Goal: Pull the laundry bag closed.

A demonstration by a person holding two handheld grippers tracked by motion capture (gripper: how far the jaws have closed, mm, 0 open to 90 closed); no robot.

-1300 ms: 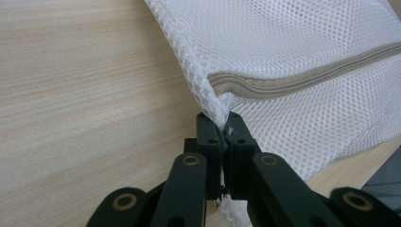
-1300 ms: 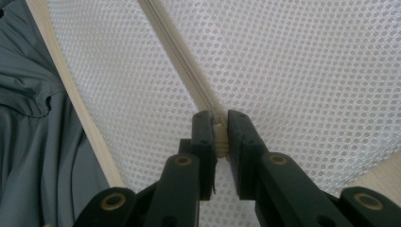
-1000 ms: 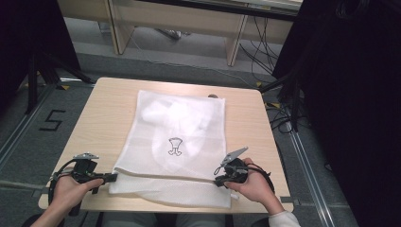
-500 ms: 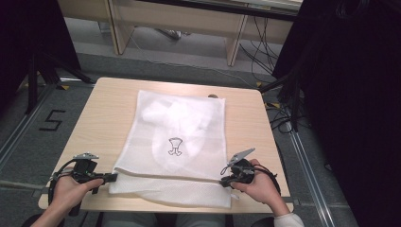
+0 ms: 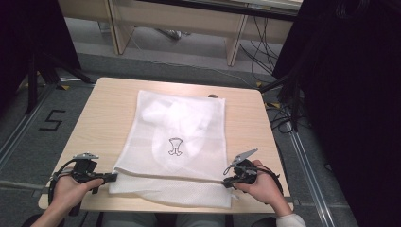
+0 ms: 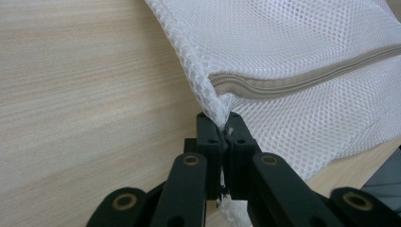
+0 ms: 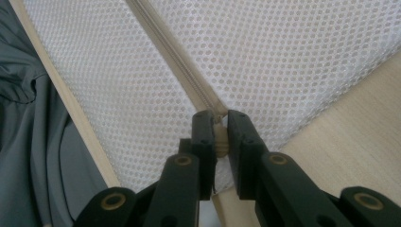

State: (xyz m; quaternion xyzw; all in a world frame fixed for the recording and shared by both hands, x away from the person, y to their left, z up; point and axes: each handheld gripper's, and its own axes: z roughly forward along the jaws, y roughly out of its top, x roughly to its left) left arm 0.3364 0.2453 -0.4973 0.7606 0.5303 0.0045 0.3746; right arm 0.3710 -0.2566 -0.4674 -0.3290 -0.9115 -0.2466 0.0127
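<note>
From above, the mesh laundry bag (image 5: 177,142) lies mid-tabletop (image 5: 108,111). Your left gripper (image 6: 222,126) pinches its 7 o'clock corner; your right gripper (image 7: 218,137) clamps the zipper pull (image 7: 220,142). Pull hard and mesh could slip free.

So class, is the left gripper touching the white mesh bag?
Touching. The left gripper view shows the left gripper shut on the corner of the mesh bag, beside its zipper.
</note>
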